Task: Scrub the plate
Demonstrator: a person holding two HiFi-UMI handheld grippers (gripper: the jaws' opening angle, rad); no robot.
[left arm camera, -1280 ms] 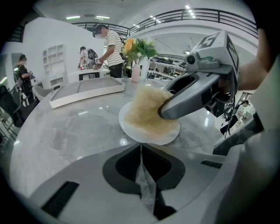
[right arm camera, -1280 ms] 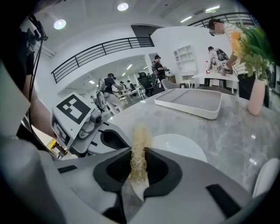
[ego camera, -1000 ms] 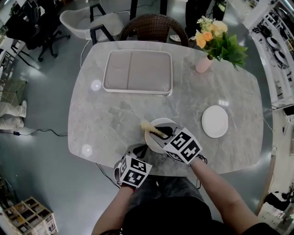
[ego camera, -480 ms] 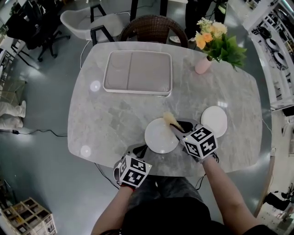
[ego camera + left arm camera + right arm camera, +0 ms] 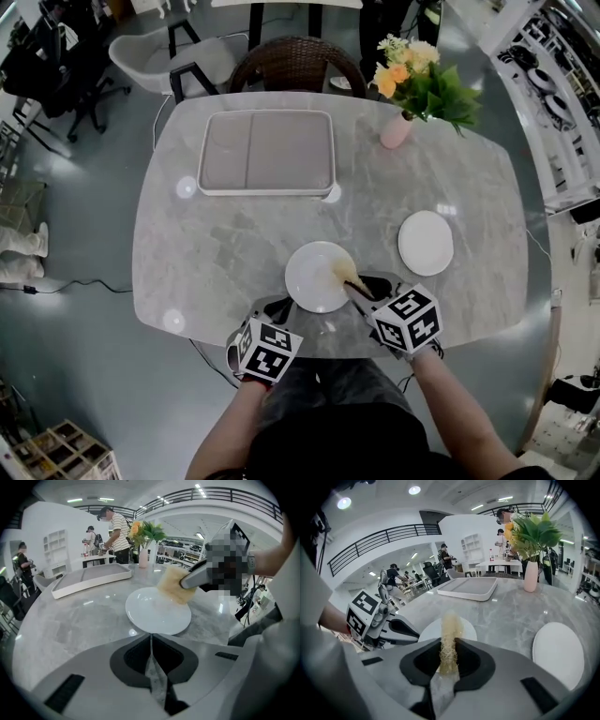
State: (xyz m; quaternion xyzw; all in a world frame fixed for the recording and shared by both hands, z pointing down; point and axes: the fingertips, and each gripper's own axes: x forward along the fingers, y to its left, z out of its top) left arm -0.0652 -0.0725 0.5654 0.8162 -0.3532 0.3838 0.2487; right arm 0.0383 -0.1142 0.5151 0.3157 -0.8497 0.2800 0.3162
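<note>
Plate lies just ahead of closed left tongs; right tongs pinch scrubber at its edge.

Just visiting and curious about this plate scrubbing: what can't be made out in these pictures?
Head view: the left gripper's jaws, too small and partly under its marker cube.
Left gripper view: most of the right gripper, covered by a mosaic patch.
Right gripper view: the plate's near edge, behind that gripper's own body.

White plate; scrubber seemingly straw-yellow.
</note>
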